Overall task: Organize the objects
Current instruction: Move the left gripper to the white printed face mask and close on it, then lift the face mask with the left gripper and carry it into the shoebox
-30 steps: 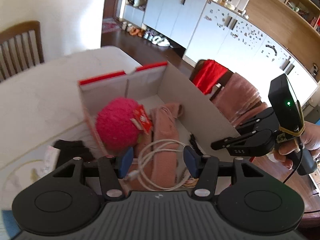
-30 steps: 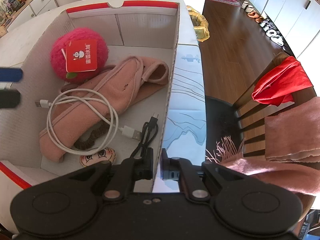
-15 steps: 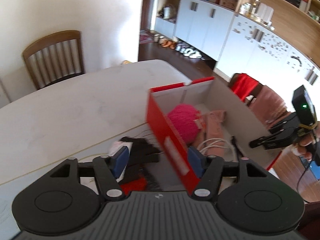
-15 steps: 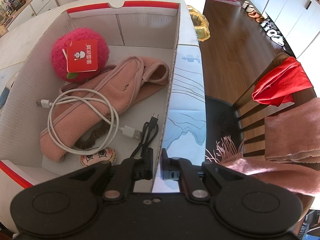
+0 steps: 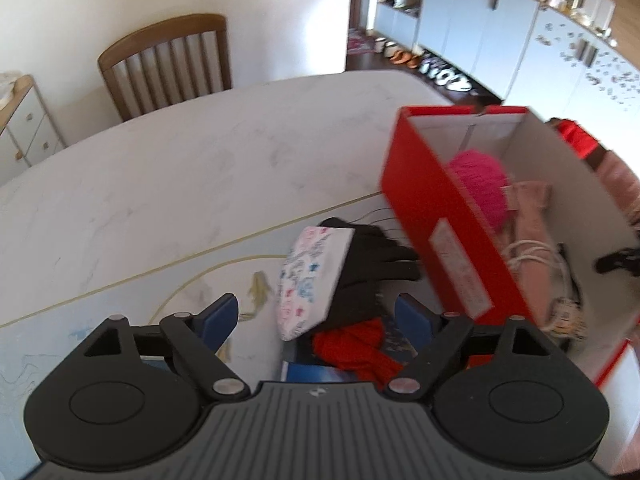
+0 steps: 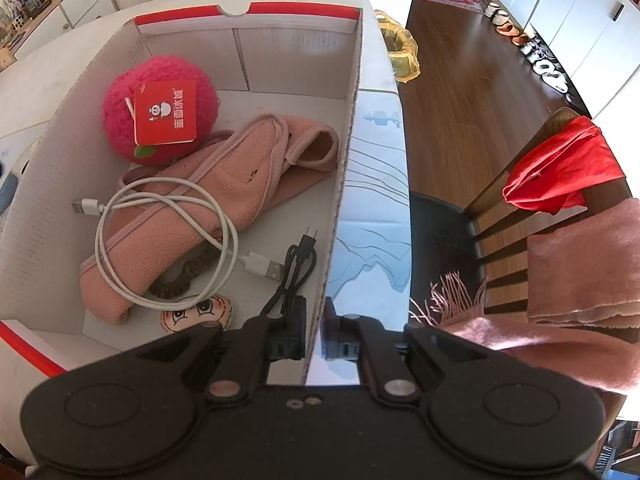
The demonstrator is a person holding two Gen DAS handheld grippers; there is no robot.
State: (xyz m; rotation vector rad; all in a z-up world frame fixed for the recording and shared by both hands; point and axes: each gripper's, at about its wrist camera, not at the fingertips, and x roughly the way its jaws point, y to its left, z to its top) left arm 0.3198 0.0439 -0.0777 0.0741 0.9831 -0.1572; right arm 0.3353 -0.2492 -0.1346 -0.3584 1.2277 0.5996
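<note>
Beside the red box (image 5: 452, 216), the left gripper (image 5: 316, 314) opens over a patterned pouch (image 5: 310, 278) — nothing between its fingers — while the right gripper (image 6: 314, 334) pinches the box wall.

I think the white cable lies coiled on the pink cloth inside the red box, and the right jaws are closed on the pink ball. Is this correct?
Not quite. The right wrist view shows the right gripper closed on the box wall, not the pink ball. The white cable does lie coiled on the pink cloth inside the red box.
</note>
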